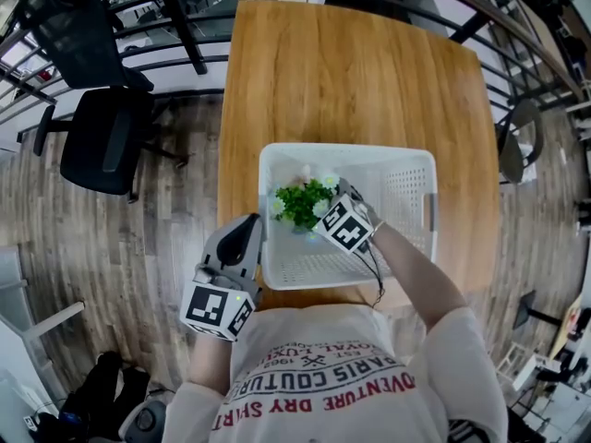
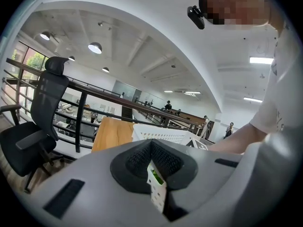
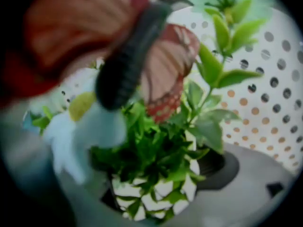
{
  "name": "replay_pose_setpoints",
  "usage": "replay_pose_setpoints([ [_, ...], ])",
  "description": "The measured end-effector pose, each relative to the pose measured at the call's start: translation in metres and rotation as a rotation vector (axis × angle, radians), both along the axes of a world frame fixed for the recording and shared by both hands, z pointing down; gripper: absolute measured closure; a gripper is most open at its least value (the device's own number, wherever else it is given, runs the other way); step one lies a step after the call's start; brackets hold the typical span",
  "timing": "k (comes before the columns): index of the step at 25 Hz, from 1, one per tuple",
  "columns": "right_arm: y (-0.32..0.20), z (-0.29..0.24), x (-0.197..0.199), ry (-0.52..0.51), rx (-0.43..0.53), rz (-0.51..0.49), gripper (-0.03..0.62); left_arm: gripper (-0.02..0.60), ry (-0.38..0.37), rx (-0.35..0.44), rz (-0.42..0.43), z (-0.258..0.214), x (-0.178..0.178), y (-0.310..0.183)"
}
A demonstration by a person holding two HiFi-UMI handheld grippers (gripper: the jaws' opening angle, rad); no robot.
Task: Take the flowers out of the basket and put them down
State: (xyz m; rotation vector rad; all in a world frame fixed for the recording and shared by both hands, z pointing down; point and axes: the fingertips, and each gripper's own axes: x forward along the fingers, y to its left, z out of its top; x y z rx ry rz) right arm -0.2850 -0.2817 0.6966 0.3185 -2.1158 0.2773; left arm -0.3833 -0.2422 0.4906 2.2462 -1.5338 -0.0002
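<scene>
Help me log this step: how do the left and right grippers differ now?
The left gripper has its jaws shut on the basket wall; the right gripper has its jaws wide open around the potted flowers. The left gripper sits at the basket's left edge; the right gripper reaches down inside it. Both are at the same basket.

Left gripper (image 1: 247, 233) at 7 o'clock, pointing 12, jaws clamped on basket (image 1: 264, 192) wall. Right forearm (image 1: 416, 270) runs in from 5 o'clock; right gripper (image 1: 323, 203) pitched steeply down toward 10, 2 jaws spread wide around the flowers (image 1: 300, 206).
</scene>
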Motion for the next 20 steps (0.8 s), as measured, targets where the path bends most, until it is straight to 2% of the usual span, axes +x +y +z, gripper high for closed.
replay_pose_setpoints([
  [10, -0.003, 0.006, -0.006, 0.004, 0.011, -0.031, 0.100, 0.560, 0.008, -0.026, -0.044, 0.005, -0.012, 0.000],
  [16, -0.003, 0.008, -0.004, 0.028, 0.003, -0.047, 0.102, 0.560, -0.042, -0.002, -0.046, -0.006, -0.008, -0.003],
  [20, -0.004, 0.006, -0.001, 0.050, 0.017, -0.073, 0.102, 0.560, -0.044, 0.015, -0.057, -0.017, -0.005, -0.002],
])
